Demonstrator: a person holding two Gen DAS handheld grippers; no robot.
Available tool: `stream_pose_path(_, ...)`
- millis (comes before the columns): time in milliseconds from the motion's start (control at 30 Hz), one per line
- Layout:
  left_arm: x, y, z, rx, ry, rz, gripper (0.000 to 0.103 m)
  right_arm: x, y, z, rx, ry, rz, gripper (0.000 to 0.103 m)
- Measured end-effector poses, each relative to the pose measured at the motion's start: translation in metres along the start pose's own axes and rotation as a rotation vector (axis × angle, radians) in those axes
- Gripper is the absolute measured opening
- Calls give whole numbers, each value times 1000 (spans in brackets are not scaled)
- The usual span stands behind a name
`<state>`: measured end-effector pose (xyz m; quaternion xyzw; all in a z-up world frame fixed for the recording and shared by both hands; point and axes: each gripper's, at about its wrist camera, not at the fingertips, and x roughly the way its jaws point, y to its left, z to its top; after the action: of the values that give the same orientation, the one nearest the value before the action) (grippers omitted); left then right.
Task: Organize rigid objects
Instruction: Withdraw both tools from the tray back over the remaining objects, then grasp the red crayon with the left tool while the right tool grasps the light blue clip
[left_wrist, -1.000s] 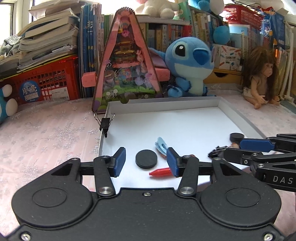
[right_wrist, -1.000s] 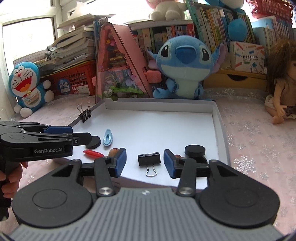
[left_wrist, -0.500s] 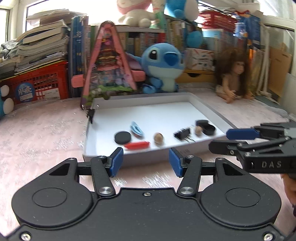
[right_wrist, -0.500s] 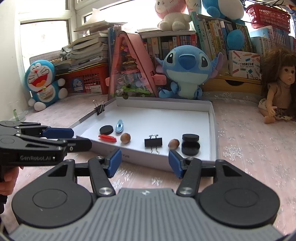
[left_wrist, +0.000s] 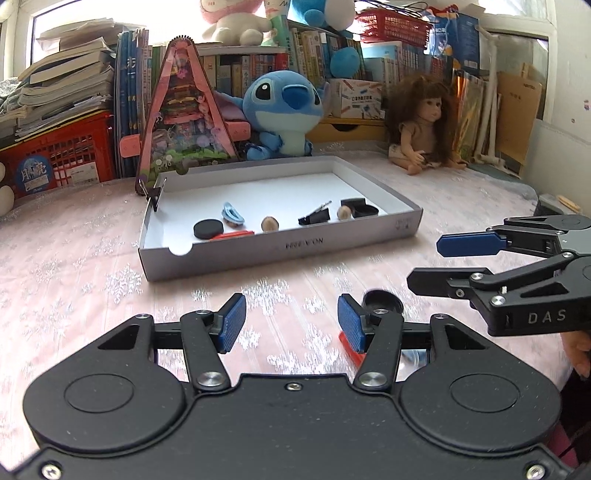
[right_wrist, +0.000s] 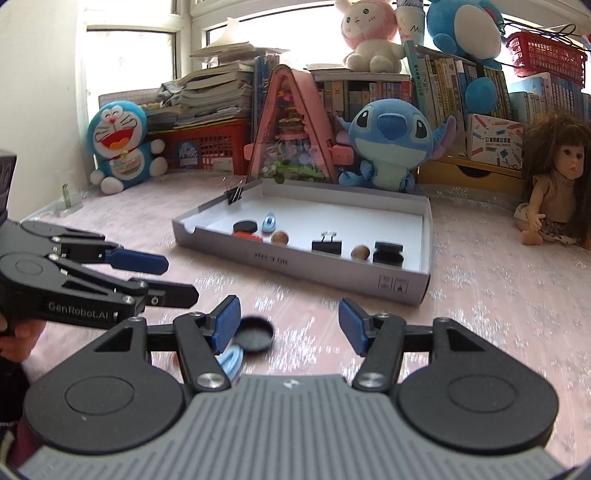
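While both handheld grippers hang over the pink snowflake-patterned tablecloth (left_wrist: 110, 266) short of the shallow white cardboard box lid (left_wrist: 280, 243), three loose pieces wait close under their fingers. Neither tool holds anything: the left gripper (left_wrist: 291, 323) has its blue-padded jaws apart with only cloth between them, and the right gripper (right_wrist: 290, 325) has its jaws spread wider, likewise empty.

A round black plastic cap (right_wrist: 255, 334) lies on the cloth just beside the right gripper's left finger; a pale blue oval clip (right_wrist: 231, 360) sits partly hidden under that same finger. From the left gripper's camera a red crayon-like stick (left_wrist: 349, 347) peeks out behind its right finger, next to the same cap.

Ahead of both grippers, the lid already carries a row: black disc (left_wrist: 208, 229), blue clip, red stick, two brown nuts, a black binder clip (right_wrist: 327, 245) and stacked black caps (right_wrist: 388, 253).

The step in hand looks like picking the next stray piece. That calls for shifting a gripper sideways to centre the cap between its pads, lowering, closing, then carrying it forward over the near wall.
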<state>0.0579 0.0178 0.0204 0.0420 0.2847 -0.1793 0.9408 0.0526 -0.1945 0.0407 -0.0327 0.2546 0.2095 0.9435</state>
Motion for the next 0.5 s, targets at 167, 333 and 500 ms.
stream_pose_path(167,-7,-7,-12,41,7,11,53,-9,10,-15,-57,15,2,73)
stream_pose_path(333,-13,-8,-23,45,27,-9,53,-14,20,-27,-111,33,26,75)
stream_pose_path(500,-16,-10,-29,39,36,-24,53,-12,25,-33,-126,51,17,75)
